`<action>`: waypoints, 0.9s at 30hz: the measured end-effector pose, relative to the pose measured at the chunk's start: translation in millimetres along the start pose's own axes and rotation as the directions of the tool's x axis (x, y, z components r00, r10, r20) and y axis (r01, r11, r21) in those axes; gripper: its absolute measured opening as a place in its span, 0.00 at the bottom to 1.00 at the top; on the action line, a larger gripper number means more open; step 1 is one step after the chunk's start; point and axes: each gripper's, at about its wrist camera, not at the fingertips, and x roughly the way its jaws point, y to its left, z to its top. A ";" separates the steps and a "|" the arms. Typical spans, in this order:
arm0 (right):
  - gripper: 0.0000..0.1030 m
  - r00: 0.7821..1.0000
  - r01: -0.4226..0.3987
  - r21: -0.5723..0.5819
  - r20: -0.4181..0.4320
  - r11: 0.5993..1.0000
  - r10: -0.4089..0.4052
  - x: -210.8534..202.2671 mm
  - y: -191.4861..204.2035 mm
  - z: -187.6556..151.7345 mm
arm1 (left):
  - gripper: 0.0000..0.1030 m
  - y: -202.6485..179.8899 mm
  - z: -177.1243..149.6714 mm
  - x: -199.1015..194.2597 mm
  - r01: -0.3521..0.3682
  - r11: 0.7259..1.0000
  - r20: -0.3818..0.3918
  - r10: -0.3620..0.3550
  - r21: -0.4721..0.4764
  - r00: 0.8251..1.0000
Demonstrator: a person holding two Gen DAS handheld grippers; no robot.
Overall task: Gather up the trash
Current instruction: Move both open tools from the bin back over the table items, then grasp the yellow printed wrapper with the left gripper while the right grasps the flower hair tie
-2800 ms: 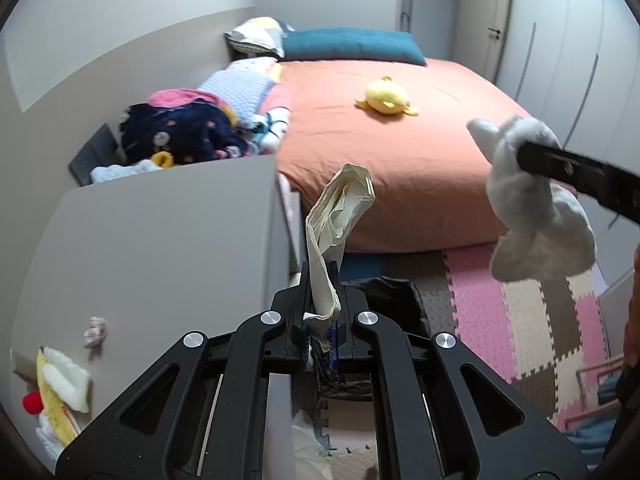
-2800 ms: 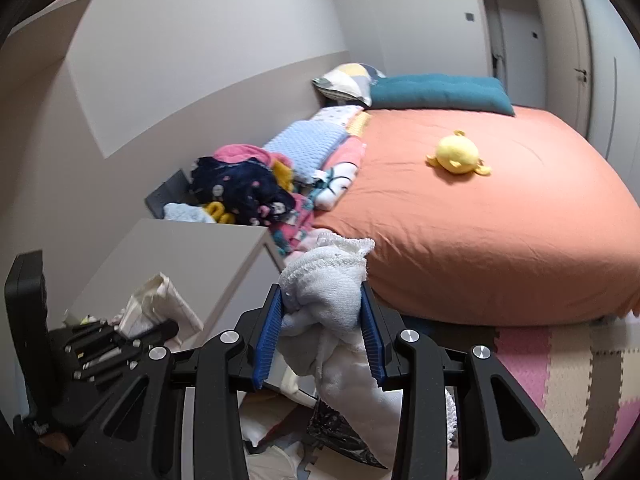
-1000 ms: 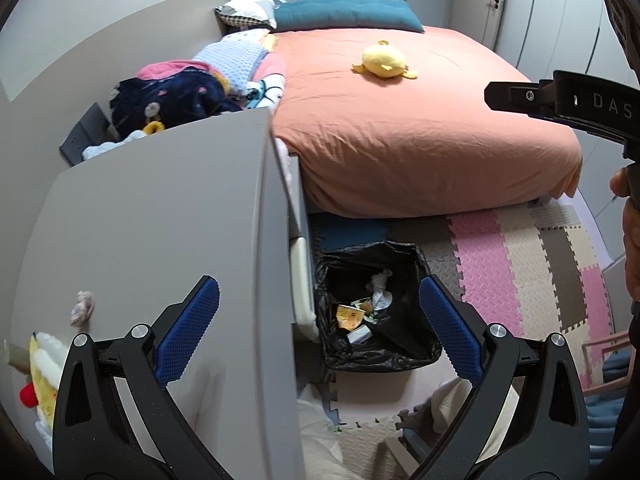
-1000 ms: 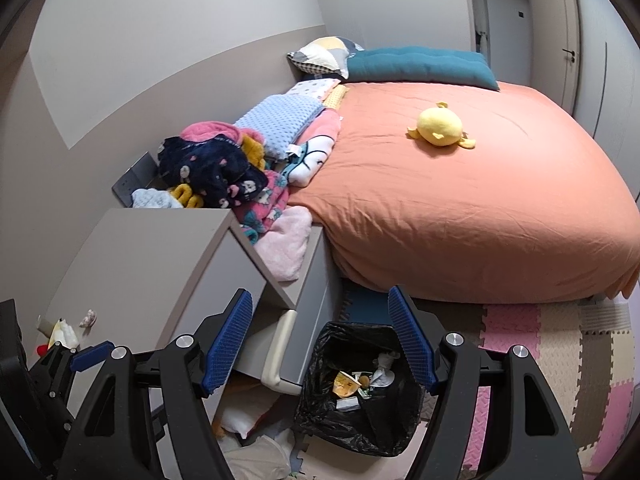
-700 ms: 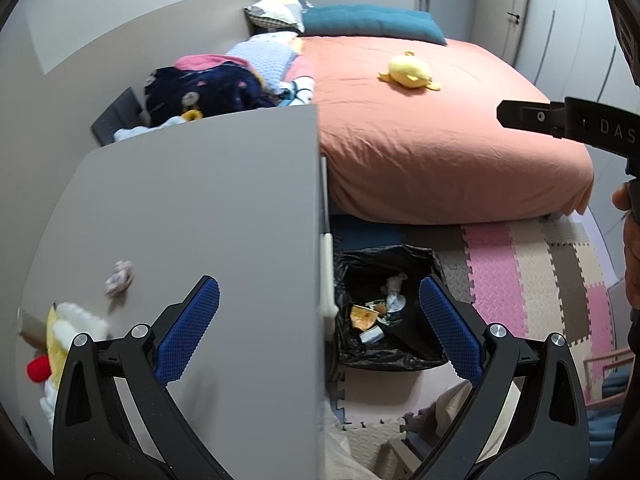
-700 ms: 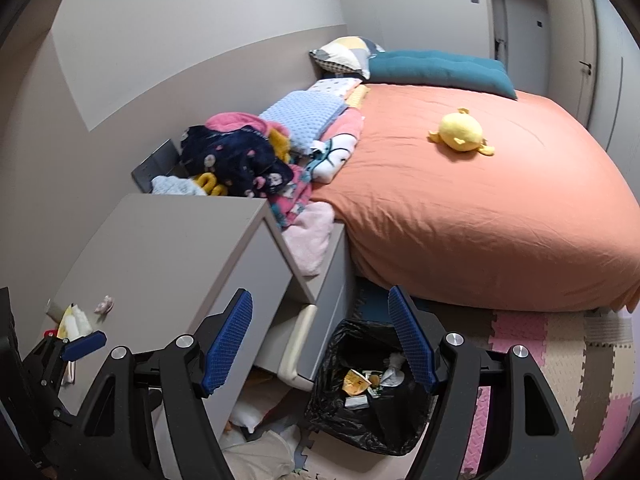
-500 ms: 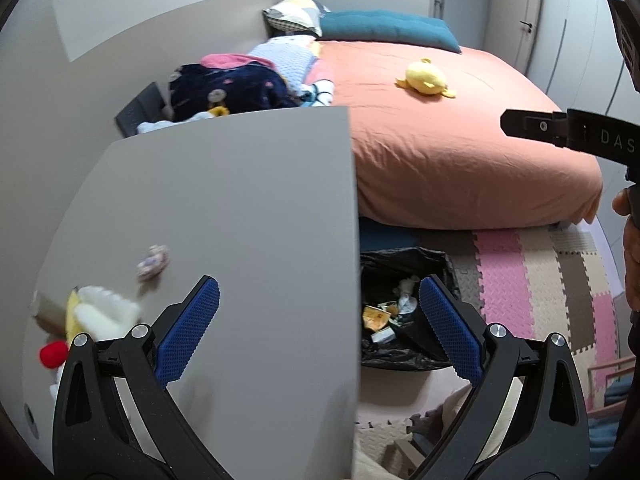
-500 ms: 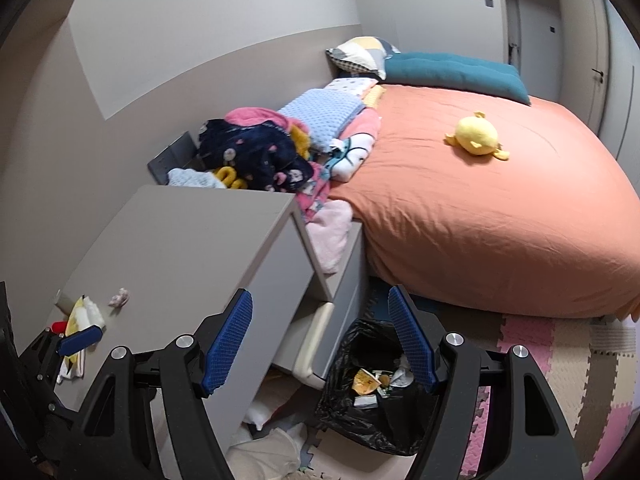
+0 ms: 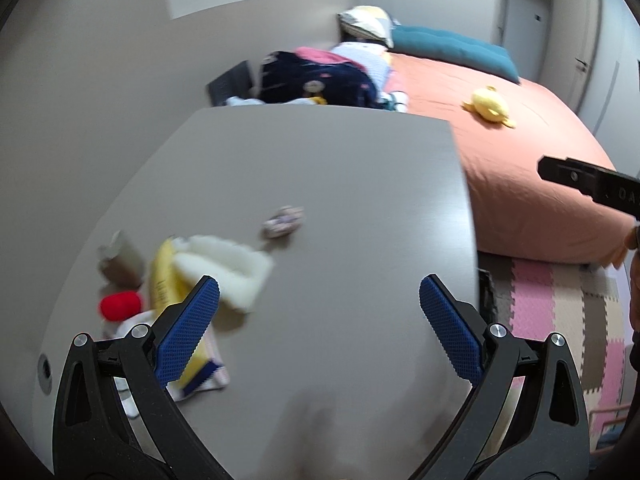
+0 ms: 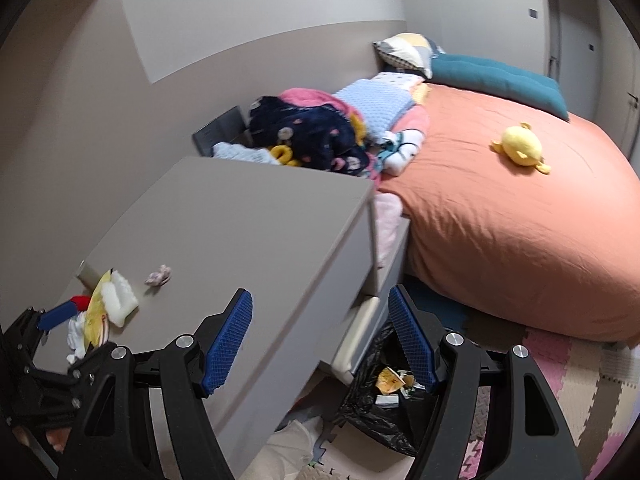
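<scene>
**Both grippers empty above the grey bench, trash left at its far-left corner**

Two grippers show. One small crumpled wad (image 9: pixel 282 221) lies alone on the grey bench (image 9: pixel 340 184); one cluttered heap (image 9: pixel 188 280) sits at about 8 o'clock from it, near the bench's left edge. One black-lined trash bin (image 10: pixel 384 404) stands on the floor, beside the bench's open drawer (image 10: pixel 360 332).

The wad is pale pinkish-grey, twisted and blurred. The heap holds a white fluffy piece, a yellow wrapper, a red knob and a brownish carton; motion blur hides finer detail. The bin holds yellow and white scraps.

The left gripper (image 9: pixel 319 330) tilts down over the bench, its blue-padded fingers (image 9: pixel 188 336) released and spread wide with nothing between them, the left finger overlapping the heap's lower edge in view. The right gripper (image 10: pixel 320 340) also angles down, fingers (image 10: pixel 228 336) parted and empty, straddling the bench's front corner, with the bin at 5 o'clock.
</scene>
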 end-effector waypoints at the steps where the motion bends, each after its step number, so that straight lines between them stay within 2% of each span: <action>1: 0.69 1.000 -0.006 -0.008 -0.002 1.000 0.005 1.9 3.9 0.4 | 0.94 7.6 -2.2 -0.6 -0.008 1.000 -0.003 0.008 -0.016 1.000; 5: 0.69 0.999 -0.032 -0.035 -0.016 0.999 0.032 12.3 21.3 1.7 | 0.94 31.1 -7.9 1.3 -0.032 0.997 -0.020 0.031 -0.068 0.999; 12: 0.69 0.997 -0.059 -0.058 -0.047 0.997 0.056 30.5 41.8 1.9 | 0.94 54.4 -17.8 7.7 -0.058 0.993 -0.044 0.053 -0.107 0.998; 22: 0.69 0.992 -0.096 -0.112 -0.091 0.989 0.086 57.8 75.4 3.2 | 0.93 95.0 -26.9 31.2 -0.061 0.970 -0.091 0.040 -0.235 0.995; 24: 0.69 0.991 -0.103 -0.128 -0.098 0.986 0.091 63.0 83.2 2.9 | 0.87 101.2 -28.7 33.3 -0.061 0.965 -0.093 0.039 -0.254 0.995; 25: 0.69 0.991 -0.105 -0.134 -0.101 0.985 0.092 65.1 86.2 2.7 | 0.80 104.2 -29.4 35.1 -0.057 0.964 -0.097 0.033 -0.261 0.995; 27: 0.69 0.989 -0.113 -0.142 -0.110 0.983 0.098 70.5 92.1 2.9 | 0.73 107.6 -30.6 38.7 -0.054 0.962 -0.110 0.025 -0.269 0.994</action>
